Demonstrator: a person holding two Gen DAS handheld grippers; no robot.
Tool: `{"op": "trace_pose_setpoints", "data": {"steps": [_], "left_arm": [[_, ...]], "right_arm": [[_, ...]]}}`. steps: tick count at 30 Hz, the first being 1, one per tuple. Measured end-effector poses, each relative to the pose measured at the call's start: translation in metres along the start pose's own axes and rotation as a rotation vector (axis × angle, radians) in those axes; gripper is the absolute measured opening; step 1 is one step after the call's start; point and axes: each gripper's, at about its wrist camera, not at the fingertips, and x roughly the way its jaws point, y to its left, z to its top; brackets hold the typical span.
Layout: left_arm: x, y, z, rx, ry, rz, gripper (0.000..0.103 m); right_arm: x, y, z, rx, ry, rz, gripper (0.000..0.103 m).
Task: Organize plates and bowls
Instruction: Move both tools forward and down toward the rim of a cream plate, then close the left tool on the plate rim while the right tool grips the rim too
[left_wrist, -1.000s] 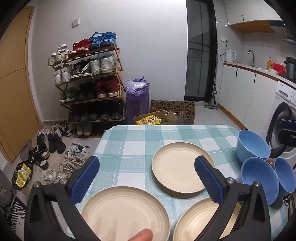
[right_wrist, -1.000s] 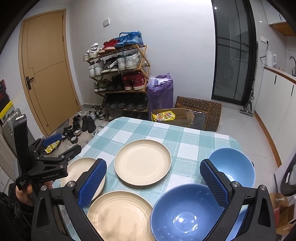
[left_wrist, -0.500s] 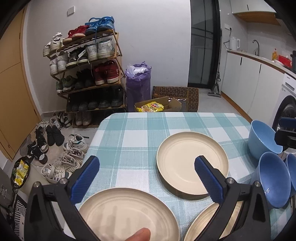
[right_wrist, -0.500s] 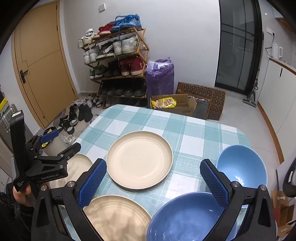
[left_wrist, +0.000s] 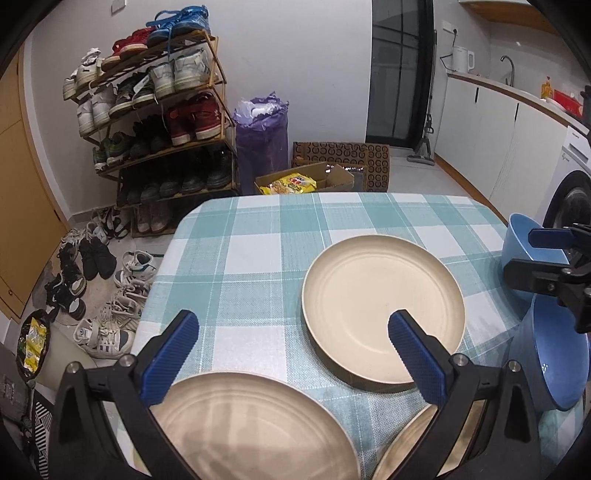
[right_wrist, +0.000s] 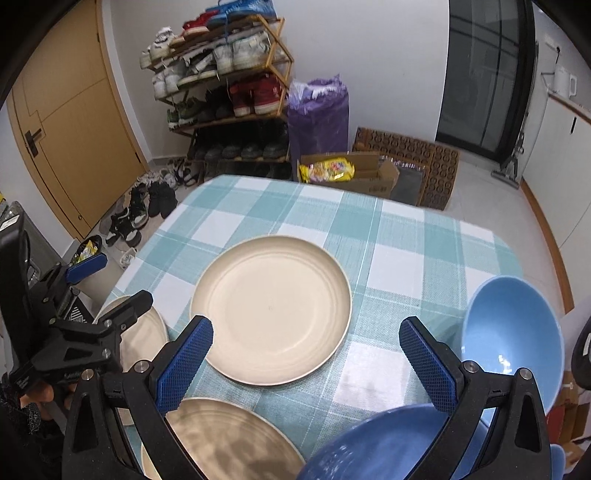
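Note:
Three cream plates lie on the checked table (left_wrist: 258, 251): a far one (left_wrist: 382, 310) (right_wrist: 271, 302), a near-left one (left_wrist: 251, 428) (right_wrist: 142, 332) and a near-middle one (left_wrist: 417, 446) (right_wrist: 221, 439). Blue bowls sit at the right: one far (right_wrist: 513, 339) (left_wrist: 524, 240), one near (right_wrist: 373, 446) (left_wrist: 554, 354). My left gripper (left_wrist: 291, 350) is open and empty above the near-left plate. My right gripper (right_wrist: 306, 354) is open and empty above the near-middle plate and the near bowl. Each gripper shows in the other's view: the left (right_wrist: 77, 325), the right (left_wrist: 550, 266).
A shoe rack (left_wrist: 155, 118), loose shoes (left_wrist: 96, 280), a purple bag (left_wrist: 262, 136) and a cardboard box (left_wrist: 306, 181) stand on the floor beyond the table. Kitchen cabinets (left_wrist: 517, 140) and a washing machine (left_wrist: 569, 199) are at the right.
Both grippers have moved forward and closer over the table, so the plates look larger. Both stay open and empty. No dish has moved.

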Motion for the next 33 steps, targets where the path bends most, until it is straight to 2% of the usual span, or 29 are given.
{"op": "trace_pose_setpoints", "data": {"steps": [10, 20, 26, 28, 30, 33], "left_arm": [[0.031, -0.004, 0.000, -0.008, 0.085, -0.004, 0.103], [0.056, 0.000, 0.001, -0.046, 0.146, -0.002, 0.102], [0.067, -0.001, 0.002, -0.042, 0.165, -0.003, 0.101], [0.070, -0.001, 0.002, -0.045, 0.172, -0.004, 0.101], [0.075, -0.002, 0.002, -0.047, 0.186, -0.010, 0.095], [0.081, -0.002, 0.002, -0.046, 0.205, -0.016, 0.093]], "right_arm": [[0.048, -0.002, 0.012, 0.019, 0.122, -0.018, 0.103], [0.081, -0.024, 0.016, 0.093, 0.222, -0.026, 0.102], [0.099, -0.033, 0.017, 0.121, 0.279, -0.017, 0.088], [0.106, -0.034, 0.016, 0.122, 0.303, -0.013, 0.080], [0.111, -0.035, 0.016, 0.124, 0.318, -0.010, 0.077], [0.119, -0.036, 0.015, 0.123, 0.336, -0.011, 0.076]]}}
